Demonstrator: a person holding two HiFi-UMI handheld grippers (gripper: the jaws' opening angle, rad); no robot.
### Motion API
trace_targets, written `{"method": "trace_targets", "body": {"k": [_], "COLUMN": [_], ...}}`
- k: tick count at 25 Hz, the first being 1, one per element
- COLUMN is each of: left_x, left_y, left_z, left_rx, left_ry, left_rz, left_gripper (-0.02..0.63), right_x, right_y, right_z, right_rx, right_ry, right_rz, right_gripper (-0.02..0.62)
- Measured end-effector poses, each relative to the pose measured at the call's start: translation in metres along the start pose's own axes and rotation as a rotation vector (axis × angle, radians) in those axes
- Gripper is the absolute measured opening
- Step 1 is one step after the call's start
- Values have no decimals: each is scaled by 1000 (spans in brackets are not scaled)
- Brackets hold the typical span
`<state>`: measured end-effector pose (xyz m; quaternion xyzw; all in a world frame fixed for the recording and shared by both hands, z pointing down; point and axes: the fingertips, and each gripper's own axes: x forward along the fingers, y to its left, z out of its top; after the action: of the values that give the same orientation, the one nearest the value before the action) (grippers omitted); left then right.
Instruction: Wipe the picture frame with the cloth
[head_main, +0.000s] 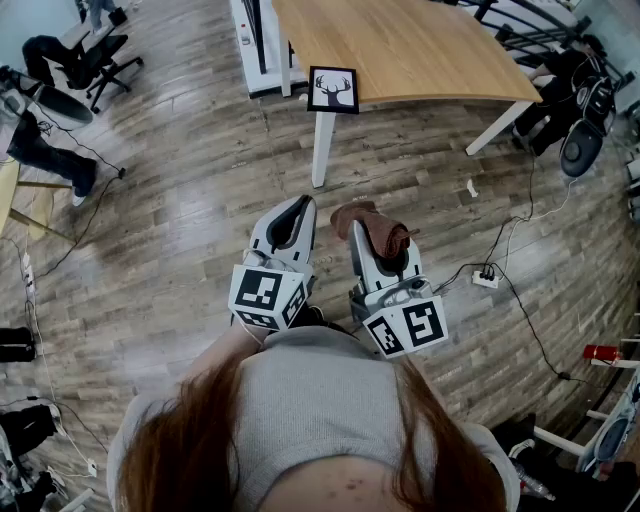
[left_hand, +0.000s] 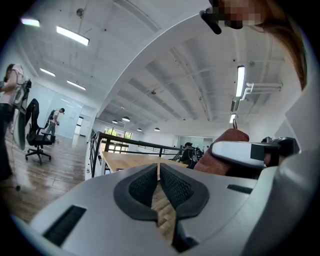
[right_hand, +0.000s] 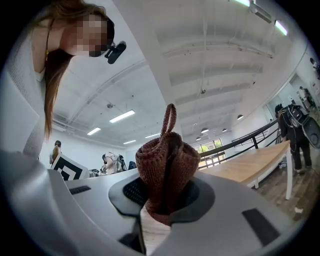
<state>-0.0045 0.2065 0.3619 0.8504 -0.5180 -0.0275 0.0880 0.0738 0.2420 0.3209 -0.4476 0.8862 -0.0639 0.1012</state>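
Off to the far left of the head view, office chairs stand on the wood floor, well away from the work. Next comes the left gripper, held level in front of the person. Its own view shows its jaws pressed together with nothing between them. Beyond it and a little to the right, the picture frame, which shows a deer silhouette, appears to stand upright at the near edge of the wooden table, well apart from both grippers. Just right of the left gripper, the right gripper has its jaws clamped on the reddish-brown cloth, which bunches above the pads with a small loop on top. Farther right, a power strip and its cable lie on the floor. The task looks barely begun: the cloth is in hand, but it is nowhere near the frame, so the approach to the table and all of the wiping are left to do.
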Motion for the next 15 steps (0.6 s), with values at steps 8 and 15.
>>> {"method": "trace_targets", "body": {"k": [8,15], "left_x": [24,76], "left_y": [18,45], "left_z": [3,7], "left_rx": [-1,-7], "left_ry": [-9,-8], "left_rz": [25,15], "left_gripper": [8,8], "right_x": [23,67], "right_y": [-22,-53], "right_z": [-3,-3], "right_rx": [-1,-12], "right_ry": [-4,-2], "right_rz": [-1,-15], "right_gripper": [97,97]}}
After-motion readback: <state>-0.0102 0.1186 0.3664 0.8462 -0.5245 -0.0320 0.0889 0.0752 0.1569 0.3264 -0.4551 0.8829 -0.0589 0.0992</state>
